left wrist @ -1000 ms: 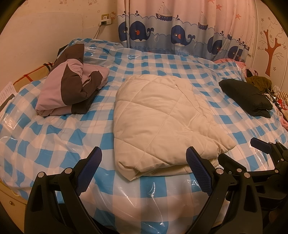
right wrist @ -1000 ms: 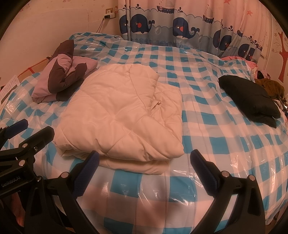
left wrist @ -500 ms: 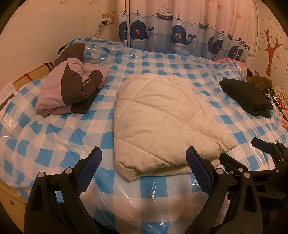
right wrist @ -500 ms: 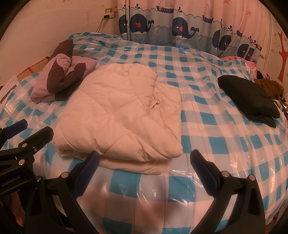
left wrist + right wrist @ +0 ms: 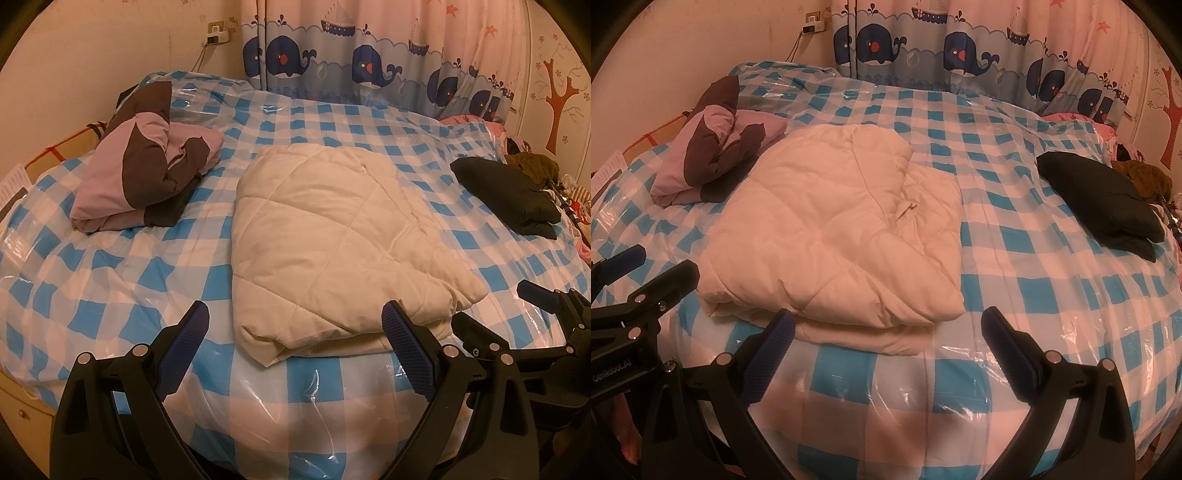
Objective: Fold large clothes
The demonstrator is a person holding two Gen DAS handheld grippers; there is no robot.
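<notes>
A cream quilted jacket (image 5: 332, 240) lies folded in the middle of the bed; it also shows in the right wrist view (image 5: 834, 236). My left gripper (image 5: 295, 336) is open and empty, held just in front of the jacket's near edge. My right gripper (image 5: 886, 339) is open and empty, also just short of the near edge. The right gripper shows at the right of the left wrist view (image 5: 532, 317), and the left gripper at the left of the right wrist view (image 5: 639, 273).
The bed (image 5: 129, 295) has a blue-and-white checked cover under clear plastic. A folded pink-and-brown jacket (image 5: 147, 181) lies at the left, a folded black garment (image 5: 506, 192) at the right. A whale-print curtain (image 5: 369, 62) hangs behind. Loose clothes (image 5: 532, 166) pile at the far right.
Both grippers have stayed open and nearly still; the views have shifted only slightly. The jacket has not moved.
</notes>
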